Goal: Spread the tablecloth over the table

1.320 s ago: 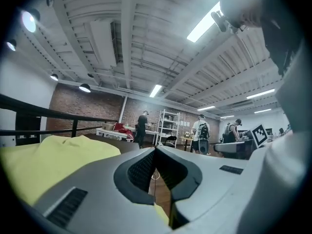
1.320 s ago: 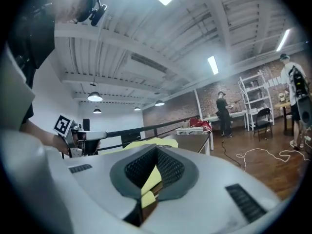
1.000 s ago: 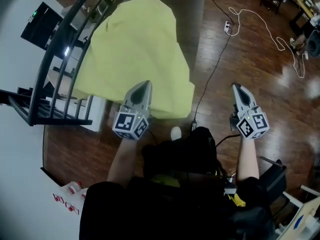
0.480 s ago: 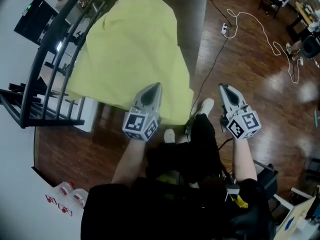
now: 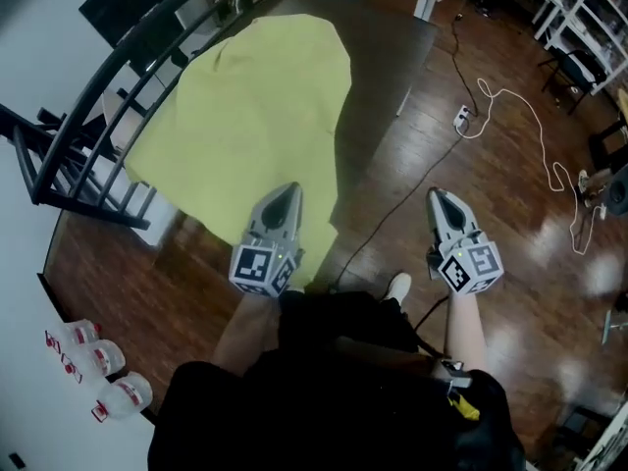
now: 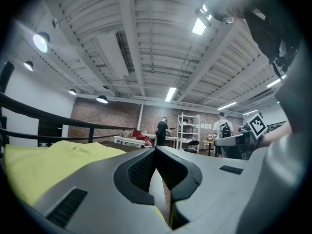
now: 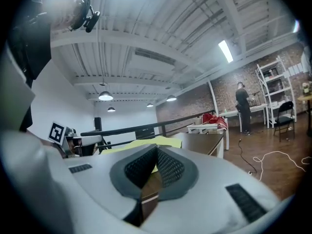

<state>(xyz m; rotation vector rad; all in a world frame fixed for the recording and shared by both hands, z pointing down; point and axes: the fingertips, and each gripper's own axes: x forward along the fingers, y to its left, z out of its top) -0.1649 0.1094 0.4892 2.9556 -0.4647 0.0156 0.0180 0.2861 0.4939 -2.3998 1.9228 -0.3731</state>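
I see the left gripper [image 5: 285,193] over the near edge of the yellow tablecloth [image 5: 245,116], fingers pressed together on nothing. The right gripper [image 5: 438,197] is over the floor [image 5: 500,226], off the right side of the desk [image 5: 388,57], fingers also together and empty. The cloth covers the desk's left part; the right strip is bare.

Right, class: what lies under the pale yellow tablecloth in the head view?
A dark brown rectangular table, bare only along its right side and far corner. The pale yellow tablecloth covers the rest of the top, so anything lying beneath it there cannot be seen.
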